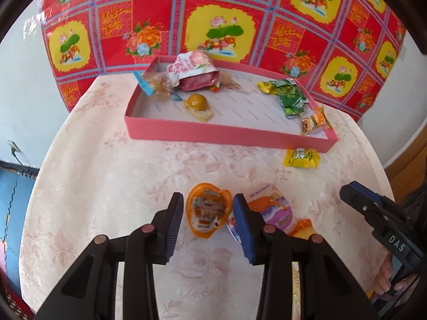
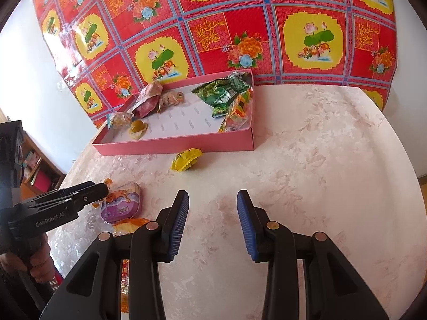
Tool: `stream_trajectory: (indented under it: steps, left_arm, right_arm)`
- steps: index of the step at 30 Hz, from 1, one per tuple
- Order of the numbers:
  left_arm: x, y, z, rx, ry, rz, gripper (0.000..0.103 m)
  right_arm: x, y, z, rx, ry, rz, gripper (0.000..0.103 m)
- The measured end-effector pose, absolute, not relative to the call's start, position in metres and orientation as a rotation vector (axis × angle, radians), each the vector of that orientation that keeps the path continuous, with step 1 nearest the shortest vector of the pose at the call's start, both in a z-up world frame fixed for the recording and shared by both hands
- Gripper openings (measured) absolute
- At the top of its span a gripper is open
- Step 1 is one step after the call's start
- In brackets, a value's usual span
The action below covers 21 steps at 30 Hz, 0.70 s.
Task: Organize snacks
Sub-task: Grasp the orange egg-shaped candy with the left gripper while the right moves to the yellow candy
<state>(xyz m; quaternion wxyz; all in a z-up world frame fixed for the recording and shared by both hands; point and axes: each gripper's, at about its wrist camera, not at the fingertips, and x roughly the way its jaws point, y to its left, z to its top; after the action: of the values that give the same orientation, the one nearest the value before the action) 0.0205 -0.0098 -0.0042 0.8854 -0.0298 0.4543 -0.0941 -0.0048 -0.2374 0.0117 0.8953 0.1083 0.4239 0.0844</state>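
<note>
Blue-padded and parted, the left claw (image 1: 208,208) straddles the orange heart-shaped snack (image 1: 208,214), one pad on each flank, neither quite pressing yet, so the grip isn't made. That snack lies on the bench (image 1: 106,186) well short of the pink box (image 1: 226,133), its long axis running toward the box, along the fingers. Over to the snack's right the right claw (image 2: 213,208) hangs slack with nothing between its pads, clearly the farther one. Left claw's job, I'd say.

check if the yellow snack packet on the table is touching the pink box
Apart. The right wrist view shows the yellow snack packet lying on the tablecloth with a strip of cloth visible between it and the pink box front wall.
</note>
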Motion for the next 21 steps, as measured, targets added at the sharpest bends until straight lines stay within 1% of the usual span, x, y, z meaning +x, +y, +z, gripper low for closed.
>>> stream_trajectory:
  steps: [6,21]
  left_arm:
    - [0.020,-0.007,-0.004,-0.066,0.932,-0.182,0.032]
    - [0.015,0.009,-0.003,-0.075,0.918,-0.156,0.032]
  right_arm:
    - [-0.004,-0.236,0.010,0.219,0.883,0.178,0.039]
    - [0.030,-0.202,0.012,0.150,0.881,0.249,0.039]
